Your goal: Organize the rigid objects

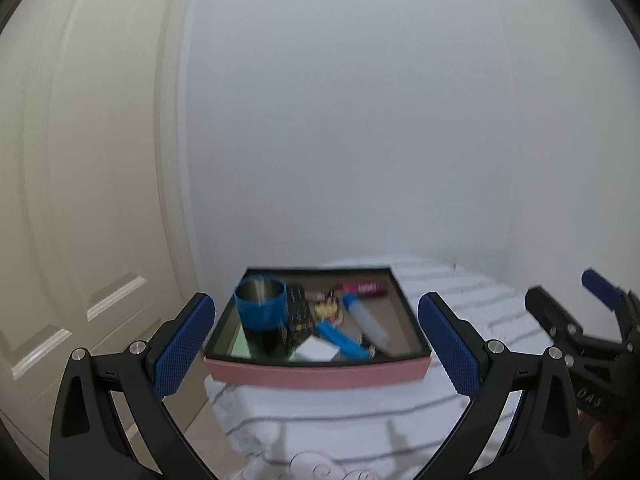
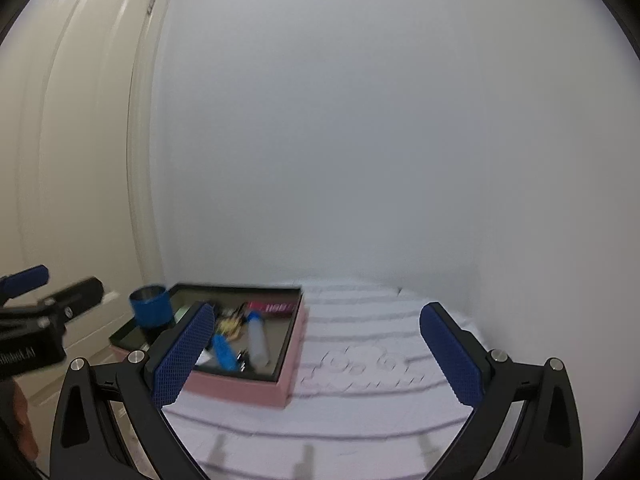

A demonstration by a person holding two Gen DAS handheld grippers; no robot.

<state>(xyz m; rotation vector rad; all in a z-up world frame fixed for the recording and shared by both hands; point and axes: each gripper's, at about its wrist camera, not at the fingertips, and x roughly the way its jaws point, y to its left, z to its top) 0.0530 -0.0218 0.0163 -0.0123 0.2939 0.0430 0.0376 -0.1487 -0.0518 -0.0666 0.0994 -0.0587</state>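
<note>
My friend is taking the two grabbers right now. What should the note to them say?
Left gripper: open, empty, held in front of the pink box.
Right gripper: open, empty, held over the striped bedspread, to the right of the box.
The box sits on the bed near the door. Inside it: blue cup, upright; blue lighter; clear bottle with blue cap; dark patterned box; red tube.
Done: all visible items are in the box.
Left: can't tell; maybe tidying inside.

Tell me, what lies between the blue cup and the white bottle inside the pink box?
A black patterned box and small yellow items lie between the blue cup and the white bottle, shown best in the left wrist view.
</note>
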